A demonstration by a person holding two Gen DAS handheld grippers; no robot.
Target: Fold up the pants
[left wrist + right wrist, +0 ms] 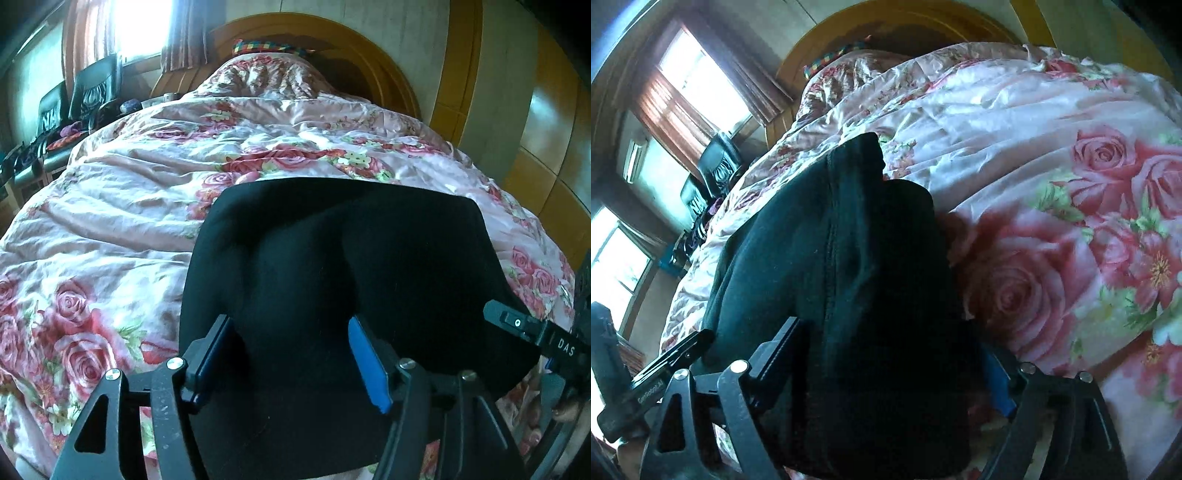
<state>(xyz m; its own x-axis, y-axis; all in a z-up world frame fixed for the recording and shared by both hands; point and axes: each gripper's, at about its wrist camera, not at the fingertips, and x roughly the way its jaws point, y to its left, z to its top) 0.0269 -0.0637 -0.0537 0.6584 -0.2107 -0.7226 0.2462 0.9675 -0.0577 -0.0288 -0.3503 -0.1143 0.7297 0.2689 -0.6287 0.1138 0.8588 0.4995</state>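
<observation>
The black pants [343, 258] lie folded in a thick bundle on the floral bed cover, near the front edge of the bed. My left gripper [291, 358] is open, its two blue-padded fingers [369, 365] spread wide over the near part of the bundle. The right gripper [532, 328] shows at the bundle's right edge in the left wrist view. In the right wrist view the pants [842, 258] fill the space between the fingers of my right gripper [890, 354], with fabric bulging over the blue pad [999, 387]; whether the jaws are pressing it is unclear.
A pink rose-print bed cover [147, 206] covers the whole bed. A wooden headboard [332, 44] and a pillow pile [266, 77] are at the far end. Dark chairs [74, 107] stand by the window on the left. Wooden wardrobe panels [546, 110] are on the right.
</observation>
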